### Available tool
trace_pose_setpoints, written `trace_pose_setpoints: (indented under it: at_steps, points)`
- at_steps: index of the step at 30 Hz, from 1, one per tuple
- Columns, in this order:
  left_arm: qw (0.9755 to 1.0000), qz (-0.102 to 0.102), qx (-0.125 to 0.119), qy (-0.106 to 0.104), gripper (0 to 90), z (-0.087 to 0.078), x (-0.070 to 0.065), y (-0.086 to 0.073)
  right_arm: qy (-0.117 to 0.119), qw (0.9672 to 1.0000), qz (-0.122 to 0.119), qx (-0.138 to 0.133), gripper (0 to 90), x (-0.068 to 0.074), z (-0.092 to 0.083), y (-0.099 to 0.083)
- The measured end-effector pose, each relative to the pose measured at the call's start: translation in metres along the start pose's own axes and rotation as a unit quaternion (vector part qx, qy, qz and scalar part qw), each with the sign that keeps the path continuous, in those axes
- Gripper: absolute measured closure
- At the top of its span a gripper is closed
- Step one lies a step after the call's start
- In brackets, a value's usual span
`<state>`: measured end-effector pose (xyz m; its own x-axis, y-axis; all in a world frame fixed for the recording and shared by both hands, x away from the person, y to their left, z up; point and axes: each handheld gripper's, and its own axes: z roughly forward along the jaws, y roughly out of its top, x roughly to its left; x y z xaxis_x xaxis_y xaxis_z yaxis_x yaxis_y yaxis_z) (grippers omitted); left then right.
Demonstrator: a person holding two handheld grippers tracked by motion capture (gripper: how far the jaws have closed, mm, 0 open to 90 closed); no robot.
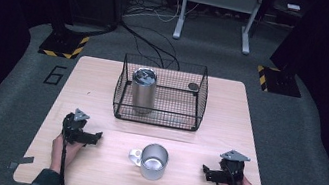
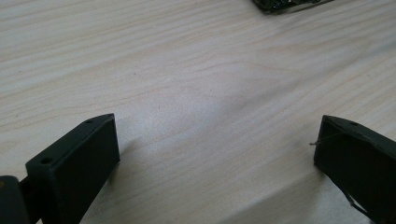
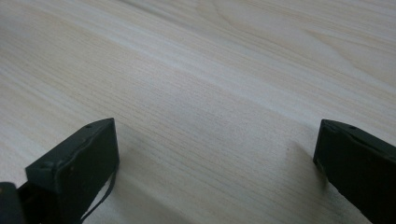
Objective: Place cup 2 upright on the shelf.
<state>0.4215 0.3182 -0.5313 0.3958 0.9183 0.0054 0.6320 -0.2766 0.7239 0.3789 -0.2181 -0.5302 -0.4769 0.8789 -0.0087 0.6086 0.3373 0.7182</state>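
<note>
A steel mug point(image 1: 154, 161) with a handle on its left stands upright near the front middle of the wooden table point(image 1: 88, 171). Behind it a black wire basket point(image 1: 161, 92) holds a tall steel tumbler point(image 1: 143, 90) with a dark lid, and a small dark round thing point(image 1: 193, 86) lies at its back right. My left gripper point(image 1: 97, 136) rests on the table left of the mug, pointing right. In the left gripper view it point(image 2: 217, 140) stands open over bare wood. My right gripper point(image 1: 205, 170) rests right of the mug, pointing left, and its own view shows it point(image 3: 217, 142) open with nothing between the jaws.
The basket's lower edge point(image 2: 289, 4) shows at the top of the left gripper view. Bare wood lies between the mug and each gripper. Beyond the table, cables point(image 1: 155, 45) run over grey floor, with a metal stand point(image 1: 217, 10) and striped base plates point(image 1: 64, 45).
</note>
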Motion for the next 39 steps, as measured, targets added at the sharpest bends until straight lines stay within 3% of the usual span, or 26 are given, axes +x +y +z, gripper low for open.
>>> trace_pose_setpoints:
  at_steps: [3,16,18,19,24,30,39]
  points:
    - [1.0,-0.001,0.004,0.0,0.0,-0.001,0.0,0.0,-0.014,0.9998,0.016,-0.001,0.0,0.004,0.001,0.001]
    - [1.0,-0.004,-0.001,0.003,0.0,0.0,-0.001,0.0,-0.009,0.9998,0.011,0.015,0.0,0.002,0.0,0.004]
    - [1.0,-0.004,-0.001,0.003,0.0,0.0,-0.001,0.0,-0.001,0.9998,0.015,0.014,0.0,0.003,0.0,0.005]
    - [1.0,-0.004,0.0,0.003,0.0,0.0,-0.001,0.0,0.017,0.9997,0.013,0.006,0.0,0.005,-0.003,0.006]
    - [1.0,-0.003,0.0,0.003,0.1,0.0,-0.001,0.0,0.037,0.9992,0.01,-0.016,0.2,0.011,-0.012,0.012]
    - [1.0,-0.004,-0.001,0.003,0.1,0.0,-0.001,0.0,0.07,0.9968,-0.016,-0.036,0.5,0.029,-0.025,0.028]
    - [1.0,-0.003,0.002,0.002,0.3,0.0,-0.001,0.0,0.134,0.9882,-0.053,-0.052,0.3,0.064,-0.038,0.05]
